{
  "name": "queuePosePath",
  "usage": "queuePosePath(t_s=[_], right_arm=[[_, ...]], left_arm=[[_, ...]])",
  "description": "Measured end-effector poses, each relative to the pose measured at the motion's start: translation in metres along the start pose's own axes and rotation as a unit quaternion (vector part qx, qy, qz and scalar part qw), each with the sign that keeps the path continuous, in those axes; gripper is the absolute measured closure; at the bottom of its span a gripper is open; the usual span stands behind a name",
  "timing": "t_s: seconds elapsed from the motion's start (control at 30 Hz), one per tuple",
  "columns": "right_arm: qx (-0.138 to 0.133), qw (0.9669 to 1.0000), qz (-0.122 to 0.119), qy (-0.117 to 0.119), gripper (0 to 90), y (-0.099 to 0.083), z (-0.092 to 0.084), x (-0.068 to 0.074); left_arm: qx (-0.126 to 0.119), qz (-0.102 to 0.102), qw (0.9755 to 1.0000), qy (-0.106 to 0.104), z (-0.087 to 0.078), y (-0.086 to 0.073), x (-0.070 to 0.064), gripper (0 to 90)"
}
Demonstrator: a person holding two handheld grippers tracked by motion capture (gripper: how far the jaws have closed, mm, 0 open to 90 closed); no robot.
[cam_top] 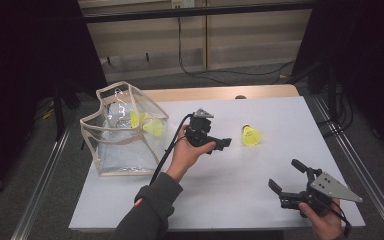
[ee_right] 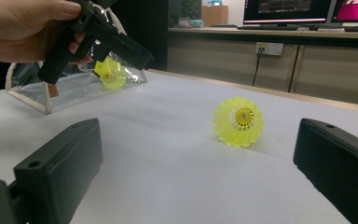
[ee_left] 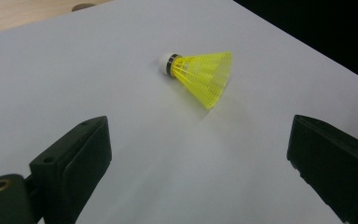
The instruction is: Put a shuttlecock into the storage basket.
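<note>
My left tool (cam_top: 219,143), jaws wide & empty, is nearer the shuttlecock (cam_top: 251,136), which lies ahead on tabletop (cam_top: 220,190), cork pointing away-left.

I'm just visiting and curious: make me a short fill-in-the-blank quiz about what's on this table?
1. The shuttlecock lying on the white table is coloured ____.
2. Another shuttlecock sits inside a clear ____.
3. The left tool has its jaws ____, with nothing between them.
4. The right tool is held near the table's ____ edge.

Missing words: yellow; bag; open; near
</note>
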State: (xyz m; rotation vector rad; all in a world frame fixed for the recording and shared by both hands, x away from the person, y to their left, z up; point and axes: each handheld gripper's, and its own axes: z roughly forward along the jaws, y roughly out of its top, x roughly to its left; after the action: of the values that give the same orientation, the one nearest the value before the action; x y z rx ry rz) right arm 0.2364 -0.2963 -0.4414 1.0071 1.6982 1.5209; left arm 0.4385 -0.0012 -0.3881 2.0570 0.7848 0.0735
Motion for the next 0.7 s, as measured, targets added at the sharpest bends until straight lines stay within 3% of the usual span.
queuePosePath(t_s=[0.47,0.7], right_arm=[[0.0,1.0,0.0,0.001,1.3,0.0,0.0,0.0],[-0.001,1.0,0.001,0.0,1.3,0.0,0.0,0.0]], left_arm=[[0.003,0.001,1.0,0.004,0.018,-0.006,-0.001,6.4],[-0.012,0.005,0.9999,-0.004,0.025,-0.008,-0.002,6.2]])
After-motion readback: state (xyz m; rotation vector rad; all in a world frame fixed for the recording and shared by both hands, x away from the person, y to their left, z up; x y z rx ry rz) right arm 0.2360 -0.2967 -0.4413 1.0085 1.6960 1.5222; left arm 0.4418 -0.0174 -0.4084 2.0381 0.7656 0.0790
